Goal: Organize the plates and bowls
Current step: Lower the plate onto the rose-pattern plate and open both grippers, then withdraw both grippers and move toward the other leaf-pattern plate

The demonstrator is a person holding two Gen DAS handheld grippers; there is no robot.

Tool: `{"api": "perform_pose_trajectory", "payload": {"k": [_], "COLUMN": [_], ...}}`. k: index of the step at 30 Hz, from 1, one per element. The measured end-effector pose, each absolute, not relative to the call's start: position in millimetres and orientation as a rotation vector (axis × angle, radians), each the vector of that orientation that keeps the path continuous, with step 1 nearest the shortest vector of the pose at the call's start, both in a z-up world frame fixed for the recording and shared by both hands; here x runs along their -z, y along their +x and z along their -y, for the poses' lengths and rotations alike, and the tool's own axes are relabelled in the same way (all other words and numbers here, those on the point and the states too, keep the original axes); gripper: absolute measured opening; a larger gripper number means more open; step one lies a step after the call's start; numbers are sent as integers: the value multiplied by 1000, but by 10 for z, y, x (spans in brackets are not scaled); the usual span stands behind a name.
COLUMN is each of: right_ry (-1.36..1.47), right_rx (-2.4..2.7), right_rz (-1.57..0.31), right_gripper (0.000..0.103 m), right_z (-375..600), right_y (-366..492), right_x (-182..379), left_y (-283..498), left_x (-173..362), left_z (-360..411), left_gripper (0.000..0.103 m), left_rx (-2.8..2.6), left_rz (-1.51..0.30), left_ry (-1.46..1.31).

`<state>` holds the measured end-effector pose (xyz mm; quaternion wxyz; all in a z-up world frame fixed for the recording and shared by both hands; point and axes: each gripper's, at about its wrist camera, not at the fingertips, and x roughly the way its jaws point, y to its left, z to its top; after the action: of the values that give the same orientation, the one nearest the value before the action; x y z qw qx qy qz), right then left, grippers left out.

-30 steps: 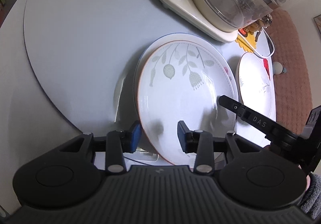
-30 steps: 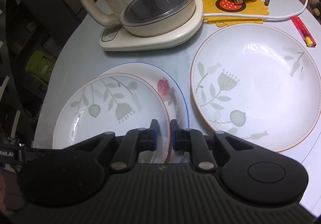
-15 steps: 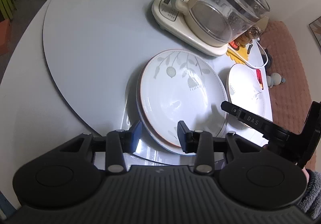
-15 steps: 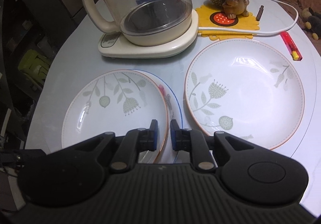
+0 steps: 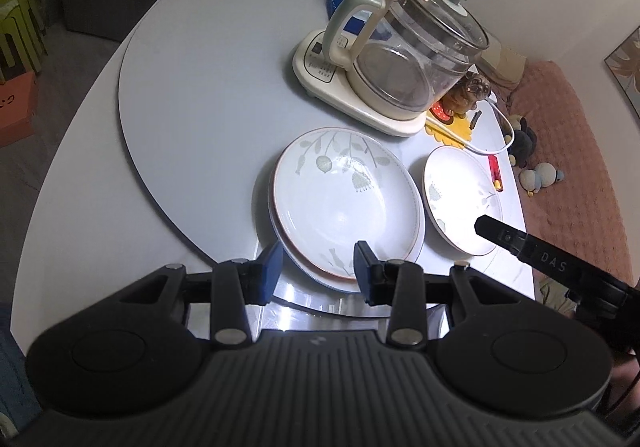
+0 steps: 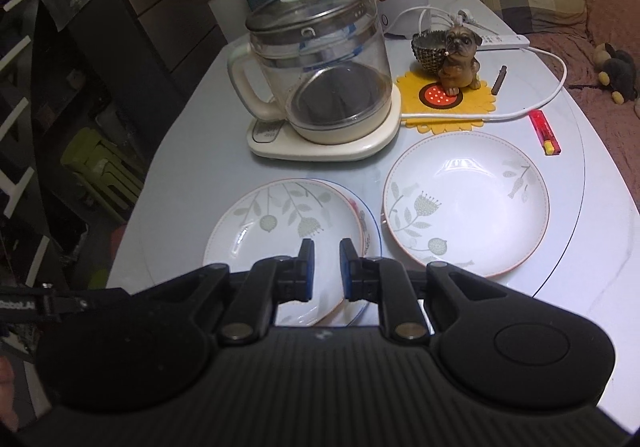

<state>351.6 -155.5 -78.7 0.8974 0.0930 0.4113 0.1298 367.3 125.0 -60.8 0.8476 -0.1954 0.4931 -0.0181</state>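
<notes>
A white plate with grey leaf print (image 5: 344, 199) (image 6: 280, 227) lies stacked on a blue-rimmed plate (image 5: 414, 253) (image 6: 370, 223) near the table's front. A second leaf-print plate (image 5: 460, 195) (image 6: 466, 203) lies alone to its right. My left gripper (image 5: 318, 267) is open and empty, raised above the stack's near edge. My right gripper (image 6: 324, 267) is open by a narrow gap and empty, raised above the stack's right edge. The right gripper also shows in the left wrist view (image 5: 520, 243).
A glass kettle on a cream base (image 5: 400, 59) (image 6: 320, 87) stands behind the plates. A pug figurine (image 6: 458, 61) sits on a yellow mat (image 6: 448, 99). A white cable (image 6: 532, 103) and red lighter (image 6: 544, 133) lie at the right. The grey turntable (image 5: 200, 119) spreads left.
Both grippers have lifted up and back from the plates. The leaf-print plate has settled squarely on the blue-rimmed plate and nothing holds it.
</notes>
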Motion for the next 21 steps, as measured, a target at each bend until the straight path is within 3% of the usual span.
{"api": "perform_pose_trajectory", "payload": {"k": [21], "right_ry": [166], "right_rx": [-327], "right_rz": [-764], "right_gripper": [16], "right_z": [1282], "right_y": [2296], "right_x": [231], "left_y": [2766], "left_x": [51], "left_z": [-1228], "left_gripper": [44], "left_rx": [95], "left_rz": [-946], "left_ry": [-314]}}
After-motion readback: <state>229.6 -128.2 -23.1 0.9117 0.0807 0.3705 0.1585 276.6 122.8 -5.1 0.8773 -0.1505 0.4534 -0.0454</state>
